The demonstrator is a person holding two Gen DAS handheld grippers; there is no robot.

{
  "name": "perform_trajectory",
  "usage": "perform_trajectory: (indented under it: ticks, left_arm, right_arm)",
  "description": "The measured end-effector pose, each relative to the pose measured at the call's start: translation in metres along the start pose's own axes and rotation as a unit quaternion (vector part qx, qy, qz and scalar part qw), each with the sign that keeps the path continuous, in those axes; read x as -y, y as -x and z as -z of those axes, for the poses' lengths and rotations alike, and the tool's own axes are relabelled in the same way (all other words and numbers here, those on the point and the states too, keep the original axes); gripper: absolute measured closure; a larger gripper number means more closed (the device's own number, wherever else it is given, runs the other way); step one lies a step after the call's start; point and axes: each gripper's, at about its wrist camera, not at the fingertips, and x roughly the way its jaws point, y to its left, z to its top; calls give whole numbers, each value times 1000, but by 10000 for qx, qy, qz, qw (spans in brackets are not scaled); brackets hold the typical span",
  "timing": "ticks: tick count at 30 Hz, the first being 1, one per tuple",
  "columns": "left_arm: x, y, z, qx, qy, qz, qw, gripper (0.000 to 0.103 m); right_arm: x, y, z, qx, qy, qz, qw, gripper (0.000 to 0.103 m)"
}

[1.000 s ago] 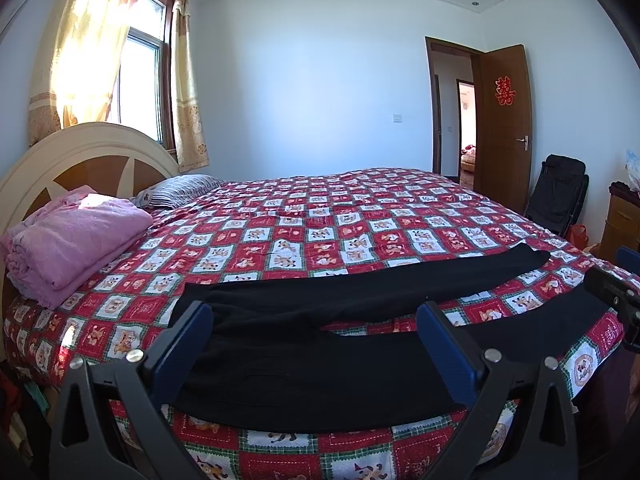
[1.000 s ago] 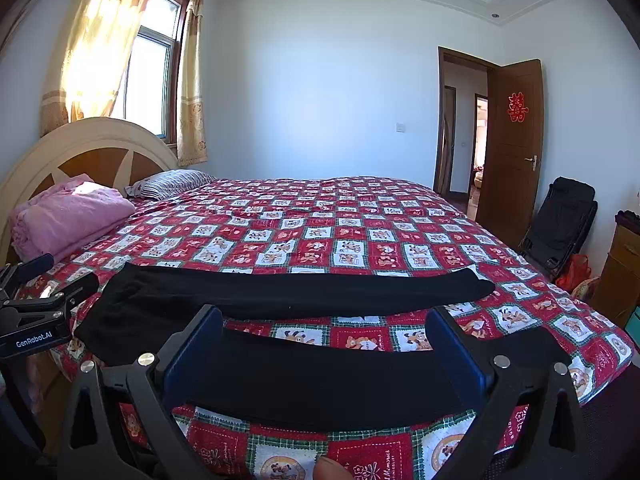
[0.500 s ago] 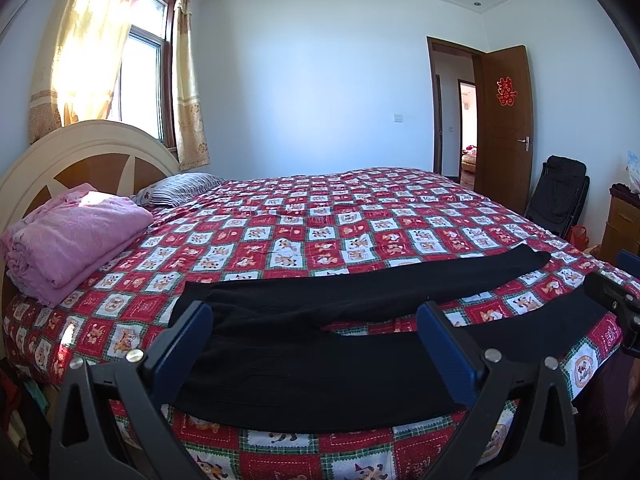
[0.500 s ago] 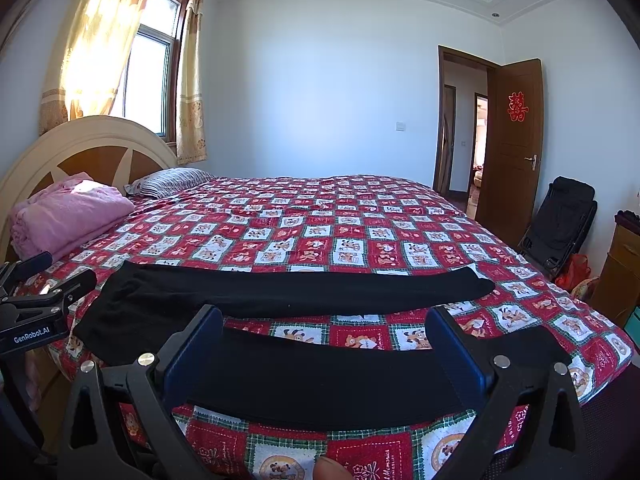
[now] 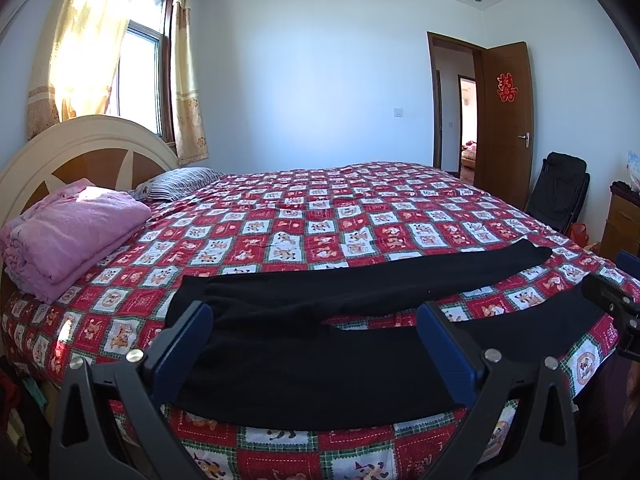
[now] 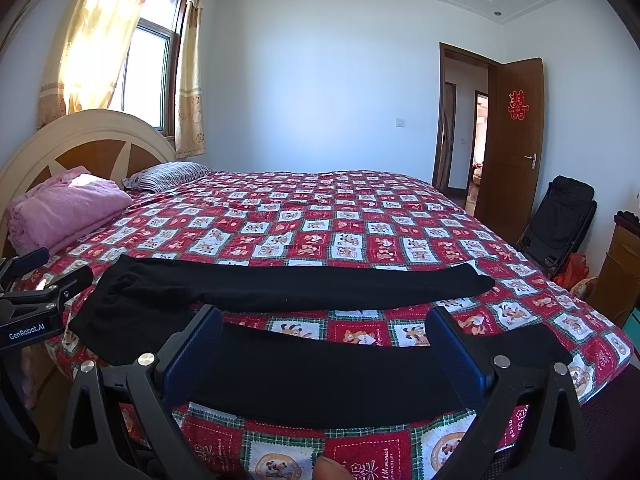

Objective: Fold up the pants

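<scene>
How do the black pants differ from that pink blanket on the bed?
The black pants lie spread out flat, legs parted in a V; the pink blanket is folded into a thick stack. The pants lie along the bed's near edge, in front of both open claws, while the blanket sits by the headboard, partly sunlit. Both rest on the red patterned bedspread, and neither is held.
</scene>
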Motion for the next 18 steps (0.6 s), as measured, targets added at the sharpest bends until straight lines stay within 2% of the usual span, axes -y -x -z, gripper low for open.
perform_trajectory:
  ticks: [13,15,18]
  left_arm:
    - [-9,-43,17,-448,42,89,9989,0]
    - [-19,-54,16,-463,25,29,9989,0]
    - [-40,-77,14,-501,-83,-284,9983,0]
  right_arm:
    - [-3,-39,23,-437,143,143,9988,1]
    - [3,-49,25,-500,54,181,9986,1]
    - [12,-70,29,-715,27,324,9969,1]
